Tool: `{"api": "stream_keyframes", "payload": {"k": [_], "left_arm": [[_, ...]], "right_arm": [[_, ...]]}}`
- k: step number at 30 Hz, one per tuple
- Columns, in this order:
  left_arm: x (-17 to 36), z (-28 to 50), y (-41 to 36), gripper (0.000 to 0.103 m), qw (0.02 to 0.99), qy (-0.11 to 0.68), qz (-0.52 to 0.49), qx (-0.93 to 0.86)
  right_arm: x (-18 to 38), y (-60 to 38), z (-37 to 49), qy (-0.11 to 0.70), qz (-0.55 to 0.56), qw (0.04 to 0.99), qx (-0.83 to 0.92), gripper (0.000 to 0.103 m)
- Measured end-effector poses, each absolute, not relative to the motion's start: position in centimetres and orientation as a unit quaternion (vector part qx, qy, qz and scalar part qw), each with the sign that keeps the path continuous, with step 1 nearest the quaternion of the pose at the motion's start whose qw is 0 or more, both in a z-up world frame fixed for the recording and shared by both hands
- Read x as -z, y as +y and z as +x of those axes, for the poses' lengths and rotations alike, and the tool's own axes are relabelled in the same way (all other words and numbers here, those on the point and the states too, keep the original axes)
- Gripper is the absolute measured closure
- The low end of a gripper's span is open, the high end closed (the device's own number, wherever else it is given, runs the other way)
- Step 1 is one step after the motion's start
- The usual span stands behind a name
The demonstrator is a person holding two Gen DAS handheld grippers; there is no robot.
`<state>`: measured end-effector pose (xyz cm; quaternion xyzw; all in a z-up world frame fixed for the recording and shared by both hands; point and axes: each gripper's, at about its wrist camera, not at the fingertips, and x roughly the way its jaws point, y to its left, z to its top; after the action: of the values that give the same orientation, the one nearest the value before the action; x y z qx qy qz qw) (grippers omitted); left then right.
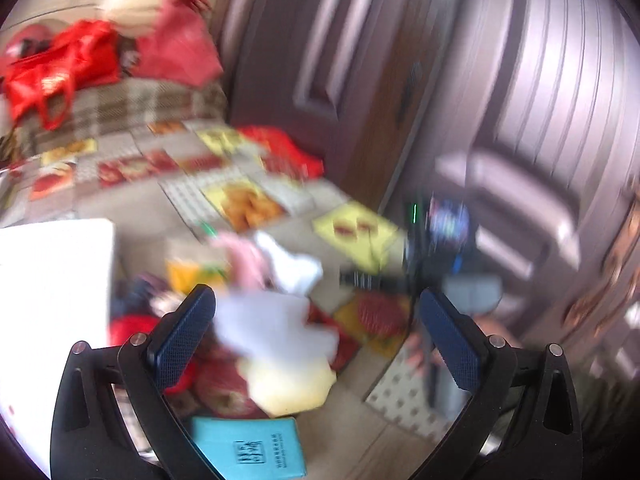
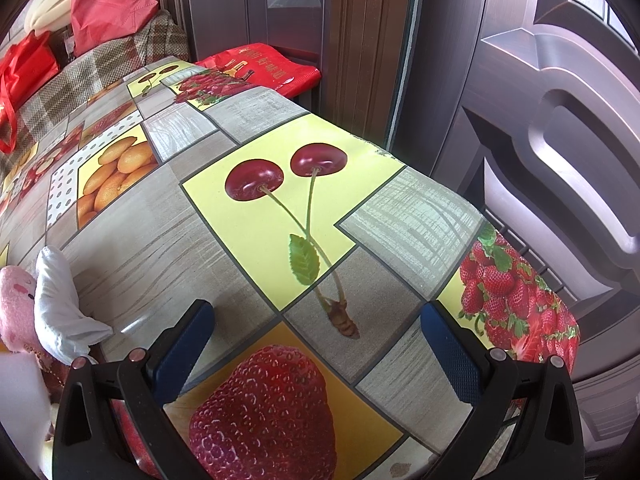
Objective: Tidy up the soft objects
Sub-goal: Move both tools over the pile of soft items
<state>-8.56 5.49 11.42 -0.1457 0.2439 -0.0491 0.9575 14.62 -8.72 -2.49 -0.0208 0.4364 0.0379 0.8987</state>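
Note:
The left wrist view is motion-blurred. My left gripper [image 1: 318,304] is open and empty above a heap of soft things: a white foam piece [image 1: 276,328], a pale yellow sponge [image 1: 288,388], a white cloth [image 1: 294,266], a pink plush toy [image 1: 244,258]. My right gripper [image 2: 318,316] is open and empty just over the fruit-print tablecloth [image 2: 248,240]. The white cloth [image 2: 60,304] and the pink plush [image 2: 16,304] lie at its left edge. The other hand-held gripper [image 1: 436,240] shows as a dark blur to the right.
A white box [image 1: 52,304] stands at the left and a teal booklet [image 1: 256,448] lies near the front. Red bags [image 2: 104,4] and a plaid cover [image 2: 80,80] sit at the far left. A red bag [image 2: 264,64] lies at the table's far end. Brown panelled doors [image 2: 540,140] stand close on the right.

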Motion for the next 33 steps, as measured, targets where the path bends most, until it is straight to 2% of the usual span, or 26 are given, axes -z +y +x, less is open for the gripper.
{"api": "stream_keyframes", "payload": {"k": [5,8,11,16,24,29,33], "left_arm": [[-16.2,-15.4,9.9,0.000,0.976,0.134,-0.172,0.008],[-16.7,-18.6,11.8,0.000,0.981,0.119,-0.150,-0.041],[-15.0,-20.5,12.6,0.000,0.977,0.148,-0.136,-0.071],[-10.2,-21.4,11.2,0.000,0.964,0.237,-0.115,-0.029],[-5.9,-20.9,6.5,0.000,0.949,0.299,-0.068,0.069],[-5.2,-20.9,4.6,0.000,0.937,0.317,-0.075,0.125],[-4.7,-22.1,6.6,0.000,0.934,0.321,-0.112,0.107]], "right_arm": [[2.5,-8.7,14.7,0.436,-0.017,0.899,-0.038,0.000],[2.4,-9.0,14.8,0.436,-0.019,0.898,-0.054,0.000],[2.0,-9.5,14.8,0.429,-0.013,0.898,-0.099,0.000],[0.2,-13.2,13.6,0.385,0.107,0.893,-0.208,0.000],[-3.0,-16.2,10.2,0.268,0.127,0.889,-0.349,0.000],[-2.0,-14.8,9.3,0.282,0.104,0.876,-0.378,0.000],[-2.0,-15.2,8.7,0.286,0.113,0.869,-0.387,0.000]]}}
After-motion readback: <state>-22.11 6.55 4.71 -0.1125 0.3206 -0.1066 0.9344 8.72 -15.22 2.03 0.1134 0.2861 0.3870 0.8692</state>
